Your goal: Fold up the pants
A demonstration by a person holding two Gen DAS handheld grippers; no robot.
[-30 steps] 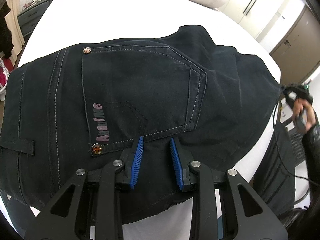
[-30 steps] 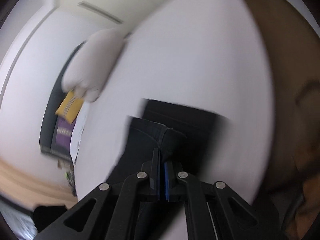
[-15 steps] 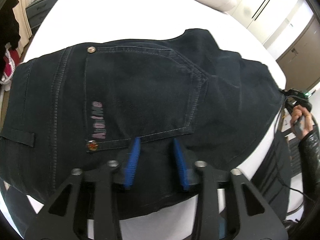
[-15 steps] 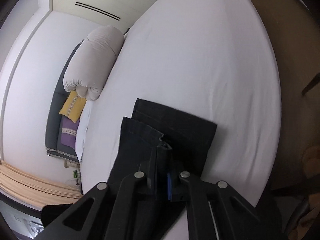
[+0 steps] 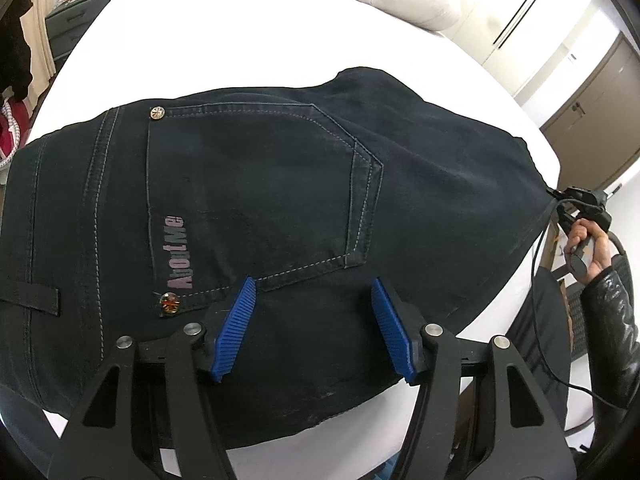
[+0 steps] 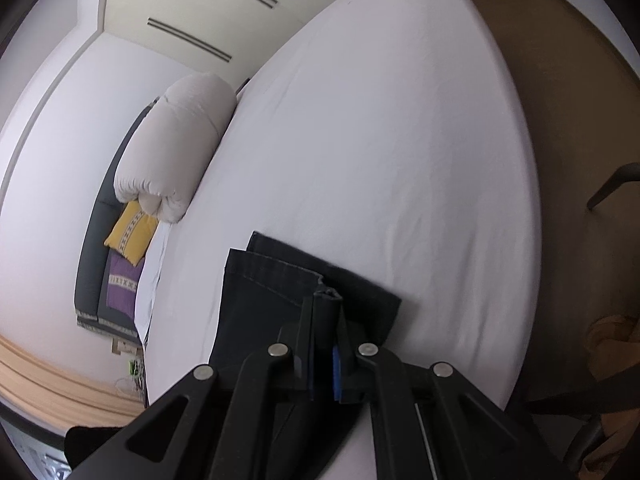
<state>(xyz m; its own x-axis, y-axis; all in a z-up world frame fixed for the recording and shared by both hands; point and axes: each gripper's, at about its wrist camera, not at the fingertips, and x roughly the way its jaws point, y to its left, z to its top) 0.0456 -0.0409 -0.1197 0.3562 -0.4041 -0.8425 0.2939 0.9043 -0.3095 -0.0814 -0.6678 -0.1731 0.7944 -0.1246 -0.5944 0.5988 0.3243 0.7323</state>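
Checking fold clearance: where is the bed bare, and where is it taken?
Bare white sheet runs from the pants' hems to the rolled duvet and the bed's far edge. The near edge is crowded: the pants cover it under the open left gripper.

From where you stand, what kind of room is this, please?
Most likely a bedroom. The dark pants lie on a wide bed with a white sheet, a rolled beige duvet sits at its far end, and tall wardrobe doors stand behind.

"AboutMe" on the pants' (image 5: 280,216) back pocket (image 5: 256,196)
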